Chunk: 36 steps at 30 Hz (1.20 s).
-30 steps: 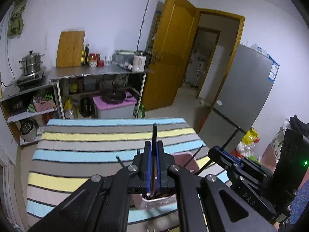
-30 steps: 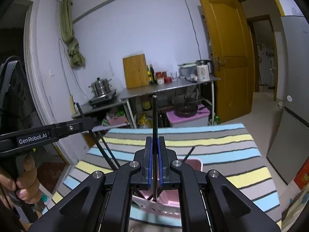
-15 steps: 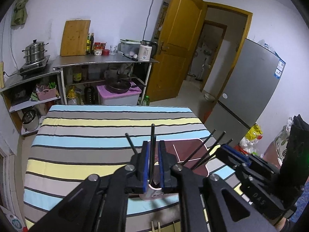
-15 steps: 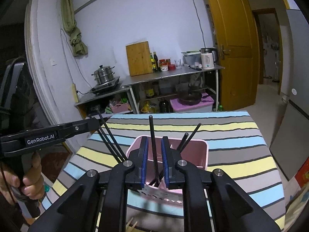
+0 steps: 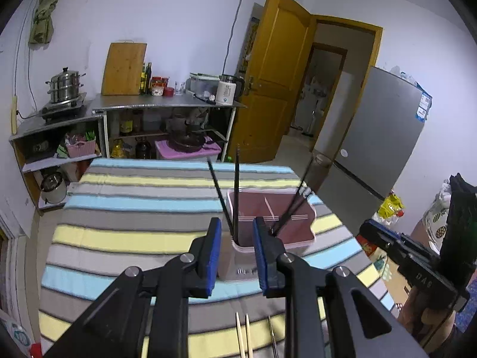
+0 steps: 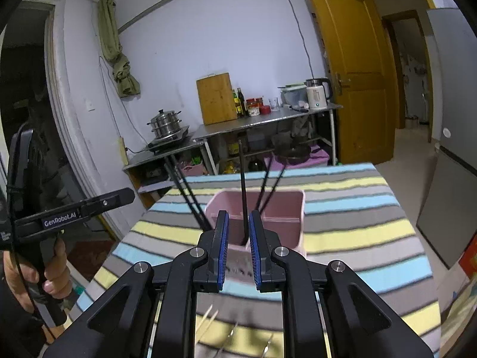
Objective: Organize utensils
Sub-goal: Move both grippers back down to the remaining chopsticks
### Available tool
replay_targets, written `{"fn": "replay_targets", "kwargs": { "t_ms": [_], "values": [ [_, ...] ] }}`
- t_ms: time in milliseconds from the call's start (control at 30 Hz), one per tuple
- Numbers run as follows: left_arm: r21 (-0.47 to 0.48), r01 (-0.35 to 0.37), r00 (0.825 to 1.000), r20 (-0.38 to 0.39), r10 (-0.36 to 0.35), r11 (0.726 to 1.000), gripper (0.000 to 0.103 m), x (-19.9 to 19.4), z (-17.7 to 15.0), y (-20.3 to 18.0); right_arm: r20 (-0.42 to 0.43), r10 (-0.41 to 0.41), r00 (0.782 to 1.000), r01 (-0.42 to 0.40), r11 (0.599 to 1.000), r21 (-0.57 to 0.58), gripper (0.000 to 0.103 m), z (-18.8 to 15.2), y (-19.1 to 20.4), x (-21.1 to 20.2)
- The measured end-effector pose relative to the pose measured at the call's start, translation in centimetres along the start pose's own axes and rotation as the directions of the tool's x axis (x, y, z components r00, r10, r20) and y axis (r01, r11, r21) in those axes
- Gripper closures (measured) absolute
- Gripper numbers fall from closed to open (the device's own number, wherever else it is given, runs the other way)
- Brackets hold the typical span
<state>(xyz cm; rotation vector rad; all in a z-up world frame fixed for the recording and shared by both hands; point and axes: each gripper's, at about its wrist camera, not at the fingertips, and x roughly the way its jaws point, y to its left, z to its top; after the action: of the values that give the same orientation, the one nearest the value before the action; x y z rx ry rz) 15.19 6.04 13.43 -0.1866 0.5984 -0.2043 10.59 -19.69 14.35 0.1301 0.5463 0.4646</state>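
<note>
1. Left wrist view: the left gripper (image 5: 235,250) has its jaws opening, pads clear of the black chopsticks (image 5: 236,197) that stand leaning in the pink holder (image 5: 298,238) on the striped tablecloth (image 5: 134,208). Pale wooden chopsticks (image 5: 244,337) lie near the front edge; light, stiff and thin, they probably want a pinch near mid-length.

2. Right wrist view: the right gripper (image 6: 239,249) is narrowly parted and grips nothing; a black chopstick (image 6: 243,191) rises between the pads, seemingly untouched. Smooth and slim, it could slip easily.
</note>
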Motion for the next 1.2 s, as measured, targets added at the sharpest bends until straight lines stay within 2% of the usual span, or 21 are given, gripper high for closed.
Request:
{"fn": "replay_targets", "kwargs": {
  "t_ms": [367, 567, 833, 1033, 1200],
  "values": [
    [-0.016, 0.013, 0.990, -0.140, -0.015, 1.000, 0.080, 1.4, -8.6, -0.1, -0.120, 0.010, 0.993, 0.001, 0.996, 0.089, 0.089, -6.6, -1.5, -0.6],
    [-0.021, -0.004, 0.979, -0.204, 0.000, 1.000, 0.080, 2.3, -11.6, 0.0, -0.173, 0.017, 0.985, 0.002, 0.994, 0.108, 0.089, -9.2, -1.5, -0.2],
    [-0.021, -0.007, 0.961, -0.277, 0.001, 1.000, 0.080, 4.0, -14.5, 0.1, -0.221, 0.014, 0.975, 0.017, 0.990, 0.138, 0.089, -11.3, -2.0, 0.4],
    [-0.019, -0.008, 0.951, -0.310, 0.002, 1.000, 0.080, 5.1, -15.2, -0.2, -0.243, 0.011, 0.970, 0.025, 0.989, 0.146, 0.089, -12.1, -2.3, 0.8],
    [-0.014, 0.017, 0.950, -0.312, -0.021, 1.000, 0.080, 5.1, -15.2, -1.1, -0.274, 0.001, 0.962, 0.043, 0.987, 0.154, 0.089, -12.8, -2.8, 1.5]
  ]
}}
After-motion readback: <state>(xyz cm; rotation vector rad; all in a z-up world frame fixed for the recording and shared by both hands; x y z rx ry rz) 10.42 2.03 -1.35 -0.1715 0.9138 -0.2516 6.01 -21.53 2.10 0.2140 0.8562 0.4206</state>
